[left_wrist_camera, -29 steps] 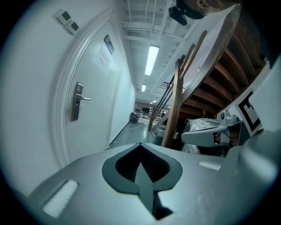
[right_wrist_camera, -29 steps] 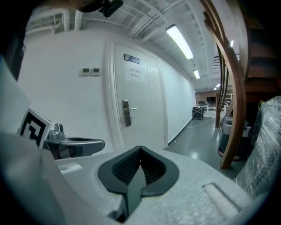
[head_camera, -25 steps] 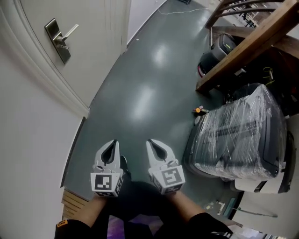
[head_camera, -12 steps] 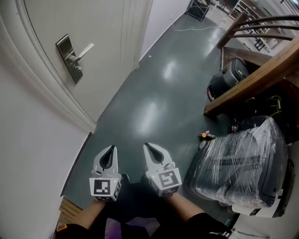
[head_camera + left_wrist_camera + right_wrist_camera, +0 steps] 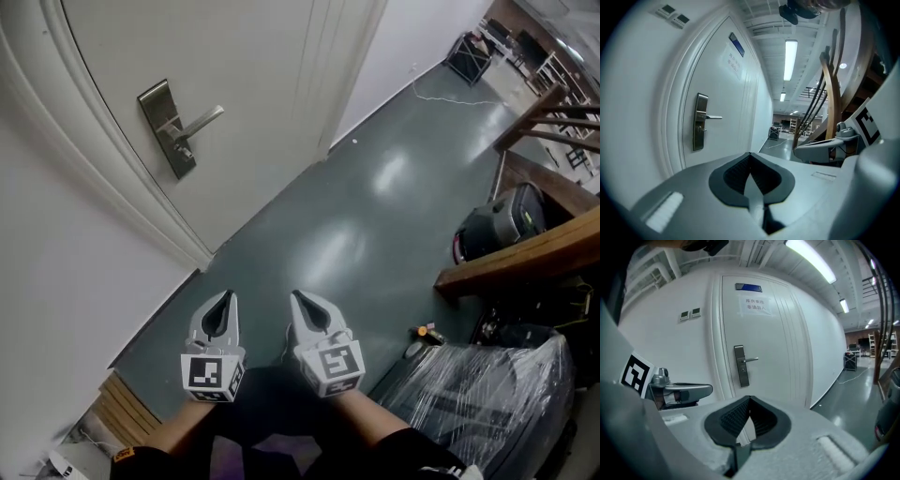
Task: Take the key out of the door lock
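Showing the key (image 5: 185,152) only as a small dark stub under the lever handle (image 5: 199,120) of the brushed-metal lock plate (image 5: 165,127), upper left, too small to confirm. Since the earlier frame the white panelled door (image 5: 262,66) fills more of the head view, and the film-wrapped bundle (image 5: 487,403) has slid lower right, cut off. My left gripper (image 5: 228,294) and right gripper (image 5: 296,294), bottom centre, are closed on nothing, well apart from the lock.

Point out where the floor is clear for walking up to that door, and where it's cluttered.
Bare green floor lies open between the door and the wooden beam. It is crowded on the right: a plastic-wrapped bundle, the beam, and a black container.
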Motion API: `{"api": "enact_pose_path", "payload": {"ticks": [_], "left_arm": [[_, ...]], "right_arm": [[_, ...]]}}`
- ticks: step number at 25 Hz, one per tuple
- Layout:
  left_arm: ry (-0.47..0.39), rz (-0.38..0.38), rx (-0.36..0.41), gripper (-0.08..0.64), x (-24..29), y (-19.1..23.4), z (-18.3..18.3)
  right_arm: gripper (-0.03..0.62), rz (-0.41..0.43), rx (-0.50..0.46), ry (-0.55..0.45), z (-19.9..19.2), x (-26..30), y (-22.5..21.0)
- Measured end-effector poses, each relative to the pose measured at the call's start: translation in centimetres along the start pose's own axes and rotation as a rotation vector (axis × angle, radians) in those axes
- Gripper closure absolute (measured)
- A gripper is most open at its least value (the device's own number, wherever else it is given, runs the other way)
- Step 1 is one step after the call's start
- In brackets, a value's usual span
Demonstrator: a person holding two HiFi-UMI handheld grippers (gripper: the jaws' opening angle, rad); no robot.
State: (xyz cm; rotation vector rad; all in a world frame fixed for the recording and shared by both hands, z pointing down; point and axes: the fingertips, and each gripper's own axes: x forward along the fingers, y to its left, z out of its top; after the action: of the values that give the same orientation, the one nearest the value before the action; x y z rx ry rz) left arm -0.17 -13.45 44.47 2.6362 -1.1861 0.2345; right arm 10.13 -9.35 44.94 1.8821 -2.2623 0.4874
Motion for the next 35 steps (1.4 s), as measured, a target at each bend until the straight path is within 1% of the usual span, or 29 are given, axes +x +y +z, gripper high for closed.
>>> {"api": "enact_pose_path", "payload": {"ticks": [4,7,12,16,21,26,30,35], "left_arm": [[-0.020,0.079,-0.011,0.543,2.9,-1.6,1.5],[-0.026,0.138,-0.019,0.543,5.0,-2.1,2.0],[-0.035,0.199,-0.017,0.543,7.3,-3.1,2.7],[-0.038,0.245,-0.008,0.543,7.9,-2.8,3.3],[-0.029,0.282,-0.010,0.543,8.4,-1.6,3.1],[-0.038,0.290,-0.022,0.543,9.8,0.0,3.4],[-0.044,0.312,-0.037,0.543,10.9,2.4,3.7],[-0.049,0.339,-0.040,0.543,12.3,6.3,4.3]], "right_arm": [[0.600,0.096,-0.034,0.001,1.6,1.2,-3.2],[0.600,0.149,-0.032,-0.007,2.8,2.3,-5.6],[0.600,0.219,0.003,-0.015,4.4,3.9,-8.6],[0.600,0.247,0.005,-0.041,5.6,5.2,-9.8],[0.600,0.283,0.005,-0.056,6.5,6.9,-9.6],[0.600,0.298,0.006,-0.060,7.5,9.3,-9.4],[0.600,0.331,-0.006,-0.055,8.7,12.0,-8.3],[0.600,0.365,0.003,-0.019,9.7,16.5,-6.9]]}}
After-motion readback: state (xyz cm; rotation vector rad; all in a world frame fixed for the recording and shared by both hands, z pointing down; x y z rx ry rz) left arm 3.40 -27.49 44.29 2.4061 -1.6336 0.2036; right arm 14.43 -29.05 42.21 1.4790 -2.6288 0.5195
